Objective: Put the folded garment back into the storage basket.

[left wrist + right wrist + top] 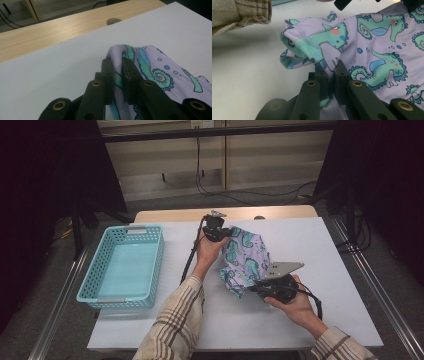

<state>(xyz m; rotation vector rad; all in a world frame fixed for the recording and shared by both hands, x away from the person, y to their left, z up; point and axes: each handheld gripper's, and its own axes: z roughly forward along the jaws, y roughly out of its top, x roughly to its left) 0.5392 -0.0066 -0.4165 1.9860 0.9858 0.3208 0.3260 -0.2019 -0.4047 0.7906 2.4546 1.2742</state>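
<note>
Both grippers had the cloth (245, 260). Left gripper (117, 72) jaws pinched its far edge, right gripper (331, 75) jaws pinched a bunched near edge. Cloth hung stretched between them, over the middle of the surface (310, 245), partly lifted. Basket (122, 267) sat empty, well to the left. Looked like grasp done; folding or transfer to basket still left.

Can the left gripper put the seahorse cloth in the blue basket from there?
Probably yes. The basket sits open just beside the left gripper, with bare table between. But the right gripper also grips the cloth, so it must follow or let go.
</note>
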